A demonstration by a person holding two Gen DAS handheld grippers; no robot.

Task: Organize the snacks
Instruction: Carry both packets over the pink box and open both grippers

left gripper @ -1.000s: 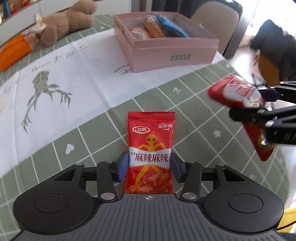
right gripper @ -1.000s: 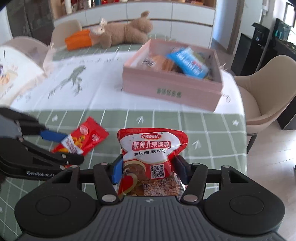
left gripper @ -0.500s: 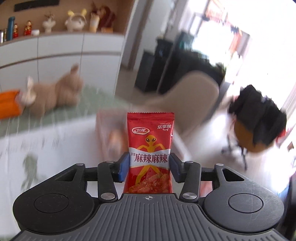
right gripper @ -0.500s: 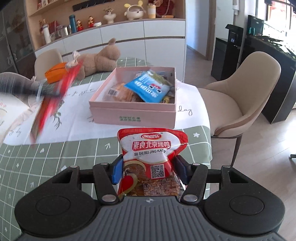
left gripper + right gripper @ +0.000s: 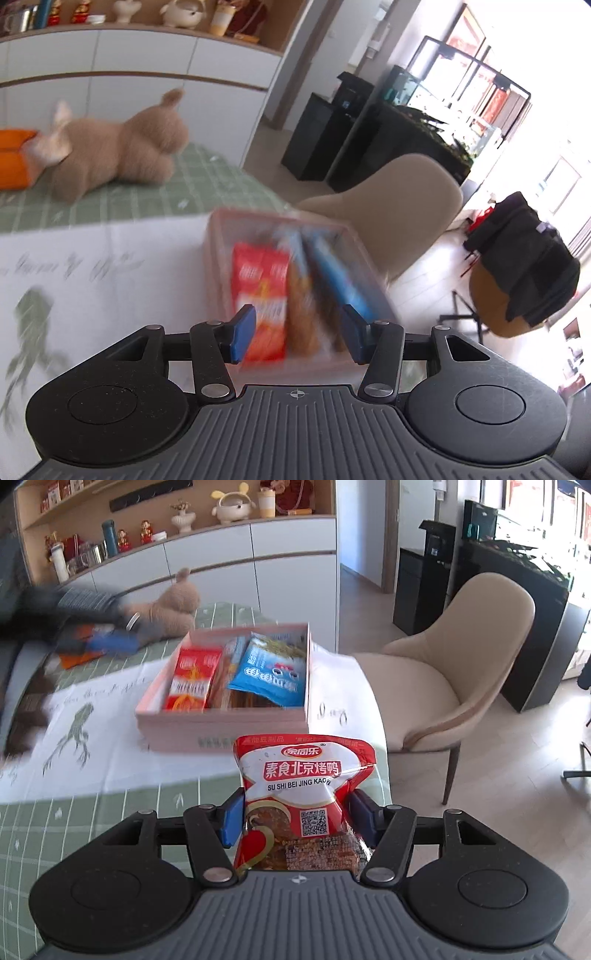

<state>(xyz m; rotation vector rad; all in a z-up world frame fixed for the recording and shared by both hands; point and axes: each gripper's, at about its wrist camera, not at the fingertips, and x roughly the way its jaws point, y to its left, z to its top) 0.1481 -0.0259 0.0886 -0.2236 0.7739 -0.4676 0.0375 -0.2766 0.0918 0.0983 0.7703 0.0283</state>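
Note:
My left gripper (image 5: 297,334) hangs open over the near end of the pink box (image 5: 216,258), with nothing between its blue pads. The red spicy-strip packet (image 5: 260,295) lies inside the box next to a blue packet (image 5: 332,273). My right gripper (image 5: 297,818) is shut on a red and white roast-duck snack packet (image 5: 303,775), held upright in front of the pink box (image 5: 221,725). In the right wrist view the red packet (image 5: 192,681) and the blue packet (image 5: 269,675) lie in that box, and the left gripper (image 5: 110,640) is a blur to its left.
A brown plush toy (image 5: 122,151) and an orange object (image 5: 11,158) lie at the far side of the green checked tablecloth. A beige chair (image 5: 461,672) stands past the table's right edge. White cabinets line the back wall.
The left gripper swung over the pink box and opened; its red packet now lies in the box. The right gripper came closer to the box, still gripping its packet.

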